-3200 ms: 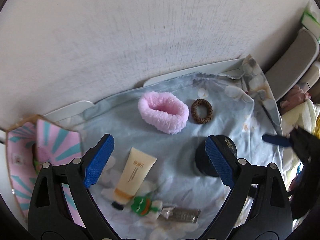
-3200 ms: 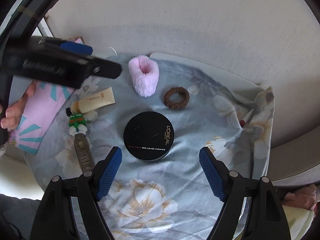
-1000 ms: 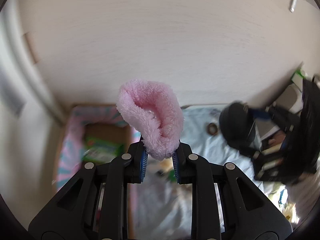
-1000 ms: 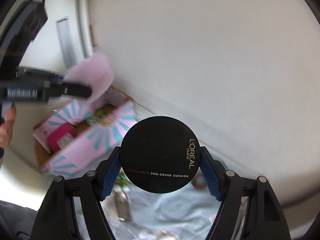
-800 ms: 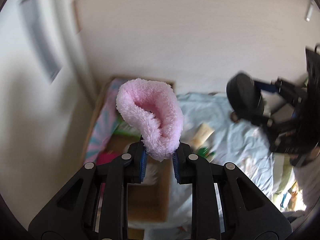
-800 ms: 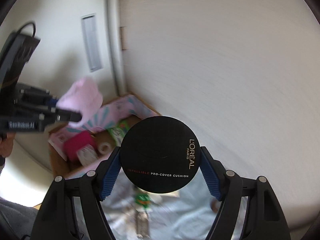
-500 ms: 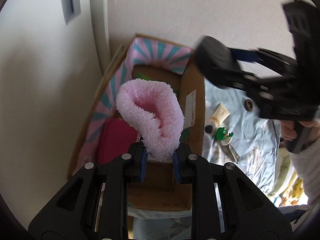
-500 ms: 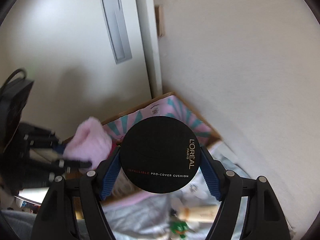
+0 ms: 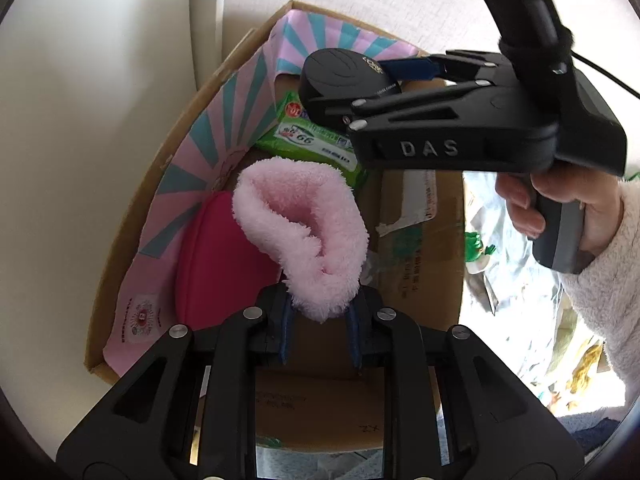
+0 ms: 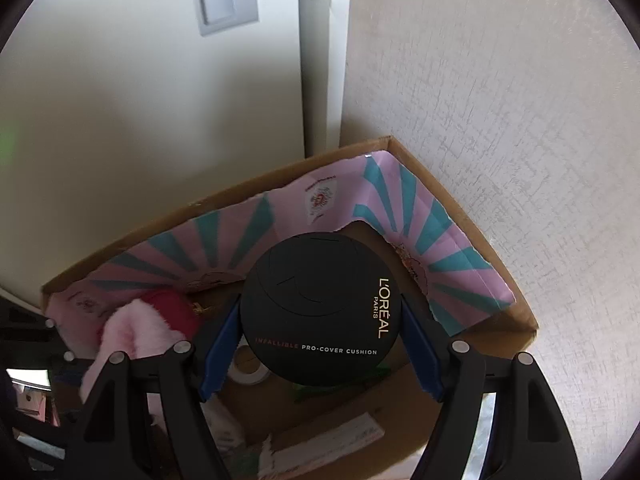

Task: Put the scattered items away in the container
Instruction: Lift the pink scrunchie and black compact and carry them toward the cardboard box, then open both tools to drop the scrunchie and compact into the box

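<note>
**Desk:** Two claws in the frame, yes? What does each carry?

**Photographer:** Two, both over the cardboard box [image 9: 420,216]. The left claw [image 9: 320,320] is clenched on a fluffy pink headband [image 9: 300,224], pinching its lower end; the band curls up and away from the fingertips. The right claw [image 10: 320,344] grips a round black compact [image 10: 320,312] by its rim, one blue pad [image 10: 218,354] on either side, the gold lettering facing the lens.

**Desk:** Where do the two stand against each other?

**Photographer:** From the left claw's view, the right claw [image 9: 404,80] sits ahead and to the right, reaching leftward across the far end of the box with the compact [image 9: 344,80] at its tip. A hand [image 9: 560,204] in a fuzzy white sleeve [image 9: 608,280] holds its handle.

**Desk:** And inside the box?

**Photographer:** A pink-and-teal striped paper lining [image 10: 420,220] runs along the far walls. Just left of the headband lies a magenta pouch [image 9: 216,264]; ahead of it, under the compact, a green packet of wipes [image 9: 312,140]. From the right claw's view a roll of tape [image 10: 248,368] shows just below the compact.

**Desk:** Anything outside it?

**Photographer:** To the right of the box, a small green frog figure [image 9: 476,244] lies on pale cloth, partly hidden by the box wall.
</note>
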A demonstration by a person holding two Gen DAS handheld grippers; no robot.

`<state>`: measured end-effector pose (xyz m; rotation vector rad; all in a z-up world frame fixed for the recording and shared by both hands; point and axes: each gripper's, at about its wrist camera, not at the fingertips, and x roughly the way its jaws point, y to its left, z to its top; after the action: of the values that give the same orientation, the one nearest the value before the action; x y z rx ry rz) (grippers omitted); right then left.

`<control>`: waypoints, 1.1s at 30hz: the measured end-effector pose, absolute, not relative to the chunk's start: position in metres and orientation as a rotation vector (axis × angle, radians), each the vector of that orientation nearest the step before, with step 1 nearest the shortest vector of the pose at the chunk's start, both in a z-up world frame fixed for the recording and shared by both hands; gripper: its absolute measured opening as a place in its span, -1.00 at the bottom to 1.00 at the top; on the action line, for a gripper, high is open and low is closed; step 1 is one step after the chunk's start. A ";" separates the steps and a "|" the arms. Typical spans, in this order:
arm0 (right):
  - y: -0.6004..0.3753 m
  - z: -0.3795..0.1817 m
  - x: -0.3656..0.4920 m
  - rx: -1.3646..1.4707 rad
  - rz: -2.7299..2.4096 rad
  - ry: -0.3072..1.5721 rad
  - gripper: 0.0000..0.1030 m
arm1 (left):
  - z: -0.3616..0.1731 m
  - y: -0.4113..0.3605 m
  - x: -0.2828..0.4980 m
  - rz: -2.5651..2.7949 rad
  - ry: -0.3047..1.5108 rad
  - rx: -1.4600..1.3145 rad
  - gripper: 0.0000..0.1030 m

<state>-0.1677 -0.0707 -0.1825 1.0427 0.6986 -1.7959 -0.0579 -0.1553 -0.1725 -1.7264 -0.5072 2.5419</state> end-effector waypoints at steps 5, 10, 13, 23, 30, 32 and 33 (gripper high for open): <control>-0.081 -0.197 -0.174 1.086 -1.799 0.749 0.39 | -0.172 -0.152 -0.062 2.539 -0.493 -1.735 -0.47; -0.082 -0.208 -0.177 1.151 -1.814 0.778 0.40 | -0.168 -0.149 -0.063 2.540 -0.519 -1.734 0.49; -0.078 -0.209 -0.176 1.145 -1.812 0.791 0.40 | -0.166 -0.146 -0.063 2.529 -0.517 -1.735 0.67; -0.068 -0.189 -0.183 1.146 -1.828 0.682 0.53 | -0.147 -0.140 -0.057 2.547 -0.527 -1.698 0.68; -0.053 -0.149 -0.183 1.068 -1.891 0.597 0.54 | -0.139 -0.151 -0.039 2.587 -0.489 -1.641 0.68; -0.038 -0.132 -0.183 1.034 -1.924 0.565 0.54 | -0.125 -0.145 -0.034 2.604 -0.460 -1.624 0.68; -0.030 -0.125 -0.183 1.020 -1.941 0.551 0.54 | -0.123 -0.143 -0.037 2.611 -0.442 -1.616 0.68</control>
<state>-0.1825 -0.0296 -0.1250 1.0203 0.5510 -1.9408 -0.0374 -0.1435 -0.1229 -1.6159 -0.4419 2.6112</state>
